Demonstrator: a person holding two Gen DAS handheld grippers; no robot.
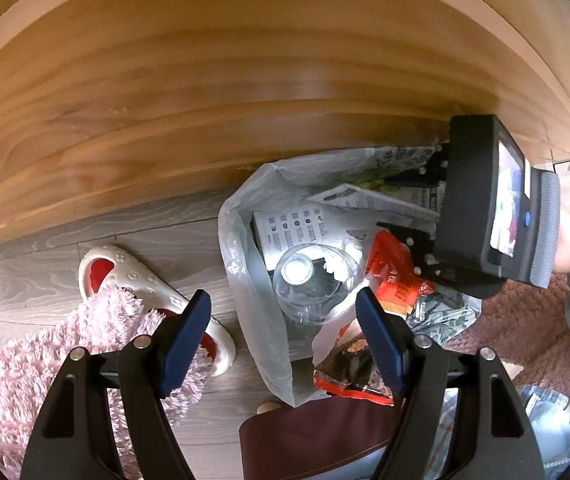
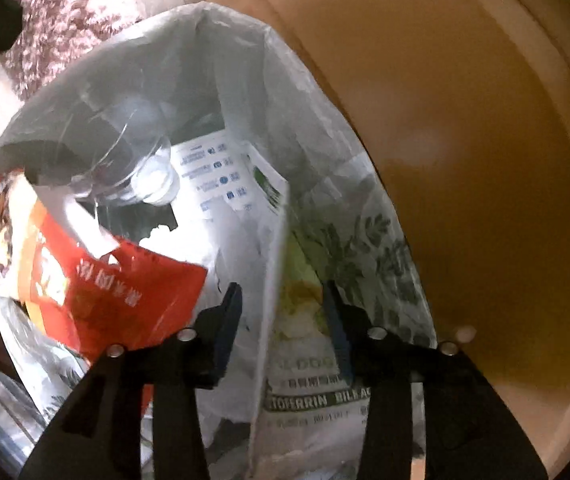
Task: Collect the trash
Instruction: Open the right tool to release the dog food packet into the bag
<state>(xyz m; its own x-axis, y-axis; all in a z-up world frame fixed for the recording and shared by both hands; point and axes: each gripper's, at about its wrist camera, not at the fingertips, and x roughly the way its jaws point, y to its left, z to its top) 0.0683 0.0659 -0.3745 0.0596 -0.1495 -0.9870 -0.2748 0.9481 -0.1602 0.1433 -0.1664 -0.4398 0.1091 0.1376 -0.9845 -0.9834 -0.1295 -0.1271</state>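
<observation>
The left gripper (image 1: 283, 344) hangs released, its blue-padded jaws spread wide with nothing between them, low in the frame above the mouth of a translucent white trash bag (image 1: 241, 264) that sits on the grey wood-look floor (image 1: 45, 276). Inside the bag, at the frame's centre, lie a clear plastic bottle (image 1: 313, 280) with its white cap facing up, a white printed carton (image 1: 285, 228) behind it, and a red snack wrapper (image 1: 393, 272) at the right rim. The right gripper (image 2: 281, 328) is also spread; a leaf-printed milk carton (image 2: 305, 320) stands between its jaws at the bag's edge, but whether the pads touch it I cannot tell. In the left wrist view that gripper's black body enters from the right, reaching into the bag's upper side. A white-and-red slipper (image 1: 125, 276) and a fluffy pink mat (image 1: 25, 380) lie at the lower left, and a wooden panel (image 1: 205, 100) fills the upper frame.
</observation>
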